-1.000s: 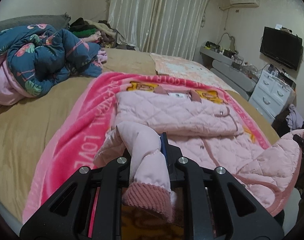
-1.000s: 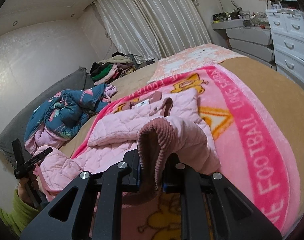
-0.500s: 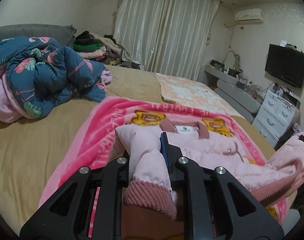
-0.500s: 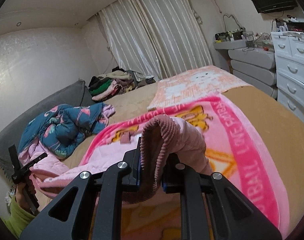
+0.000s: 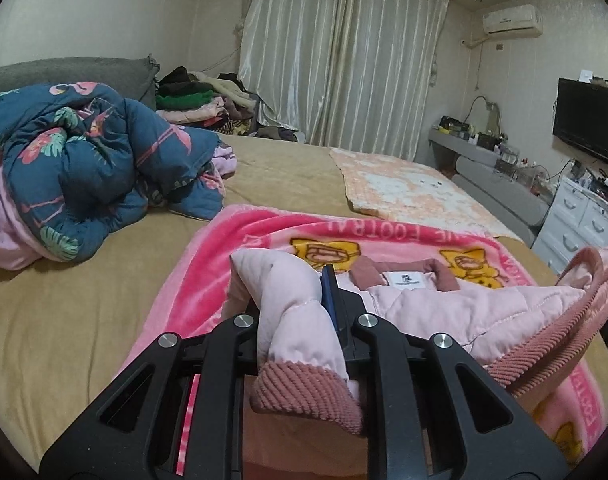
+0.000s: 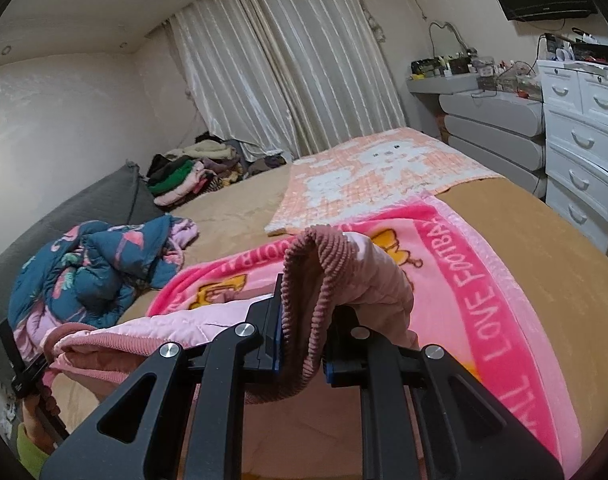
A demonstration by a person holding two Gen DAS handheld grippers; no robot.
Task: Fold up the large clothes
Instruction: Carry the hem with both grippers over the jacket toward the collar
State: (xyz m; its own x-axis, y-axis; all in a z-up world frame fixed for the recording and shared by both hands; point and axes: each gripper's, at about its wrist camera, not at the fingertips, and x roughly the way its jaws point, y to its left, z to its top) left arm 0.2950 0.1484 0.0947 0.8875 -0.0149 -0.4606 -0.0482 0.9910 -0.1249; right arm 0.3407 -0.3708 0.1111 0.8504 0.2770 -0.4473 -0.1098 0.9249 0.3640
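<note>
Both grippers' fingers [image 5: 331, 296] were clamped on the pink jacket [image 5: 455, 312], its ribbed hem [image 6: 307, 300] lifted over the bed [image 5: 84, 304]; thick padding could slip free.

The blanket [image 5: 224, 264] lies on the bed [image 5: 64, 320], and the jacket [image 5: 463, 312] lies on the blanket. Left of the blanket sits the bundled quilt [image 5: 96, 168]. Behind the blanket lies a mat [image 5: 403, 188]; a pile of clothes [image 5: 200, 104] is farther behind, by the curtain [image 5: 343, 60]. Right of the blanket, off the bed, stand the drawers [image 5: 583, 220].
</note>
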